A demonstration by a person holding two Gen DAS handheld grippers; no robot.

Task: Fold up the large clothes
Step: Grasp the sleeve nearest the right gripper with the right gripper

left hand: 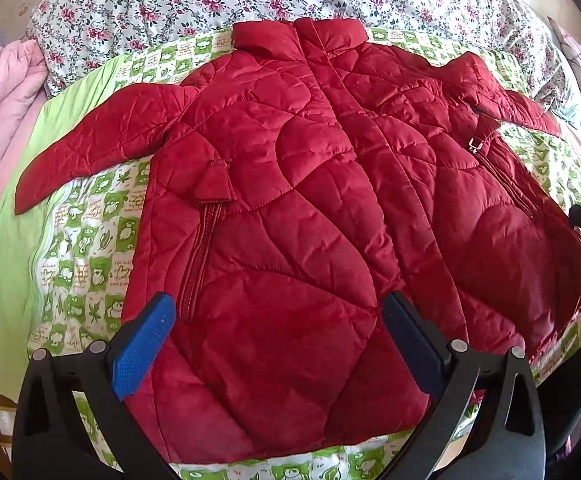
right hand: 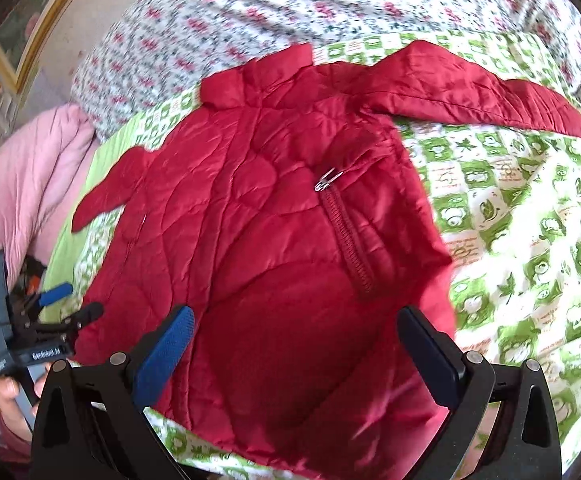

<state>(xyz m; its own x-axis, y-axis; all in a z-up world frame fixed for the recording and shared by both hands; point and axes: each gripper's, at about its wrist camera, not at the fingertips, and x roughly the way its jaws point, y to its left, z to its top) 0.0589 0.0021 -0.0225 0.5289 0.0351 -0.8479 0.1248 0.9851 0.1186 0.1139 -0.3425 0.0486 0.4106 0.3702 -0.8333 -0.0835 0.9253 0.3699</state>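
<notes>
Left gripper (left hand: 278, 336) jaws wide, gripping nothing, above hem of red quilted puffer jacket (left hand: 310, 208). Right gripper (right hand: 296, 344) jaws wide too, empty, over jacket's right lower front. Right wrist view alone shows left gripper in hand (right hand: 14, 396) and metal zipper pull (right hand: 327, 179) close up. Jacket lies flat, front up, sleeves spread, on green-and-white patterned quilt (left hand: 90, 240).
</notes>
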